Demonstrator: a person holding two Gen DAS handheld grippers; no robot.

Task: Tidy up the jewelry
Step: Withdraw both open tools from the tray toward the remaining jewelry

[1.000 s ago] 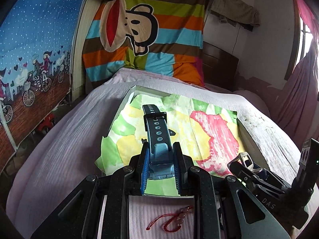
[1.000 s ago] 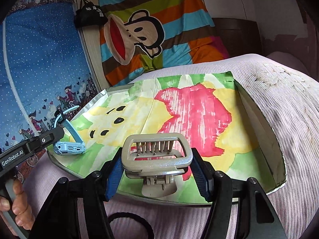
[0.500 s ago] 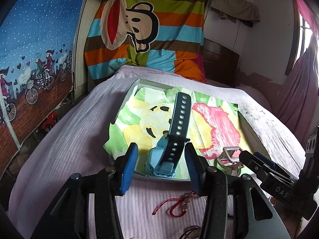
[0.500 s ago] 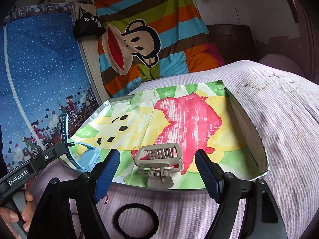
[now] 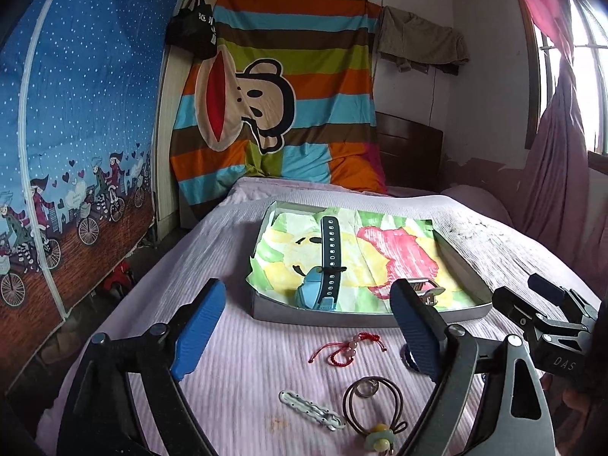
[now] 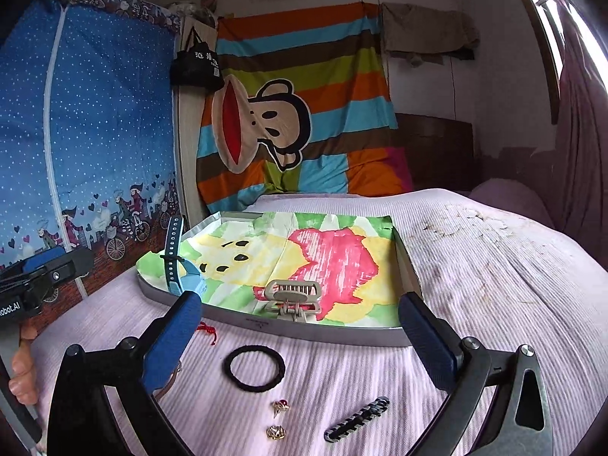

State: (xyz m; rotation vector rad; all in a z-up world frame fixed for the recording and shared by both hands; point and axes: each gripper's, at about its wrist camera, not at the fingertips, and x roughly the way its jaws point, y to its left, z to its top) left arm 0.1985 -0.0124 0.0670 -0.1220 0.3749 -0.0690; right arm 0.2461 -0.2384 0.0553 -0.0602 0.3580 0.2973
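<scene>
My left claw [image 5: 307, 332] and right claw [image 6: 300, 338] are both black angular frames with silver screws at the joints and ribbed blue pads [image 5: 197, 326] on the fingers, one body lettered "DAS" in white, the other "obot.AI".

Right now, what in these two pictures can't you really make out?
- Grey claw-style hair clip in the paper-lined tray: left view, half hidden behind the left claw's blue finger.
- Red cord bracelet: right view, mostly behind the right claw's finger.
- Two small gold trinkets: right view, too small to identify.
- Yellow-green bead hair tie: left view, partly hidden by the claw's frame.
</scene>
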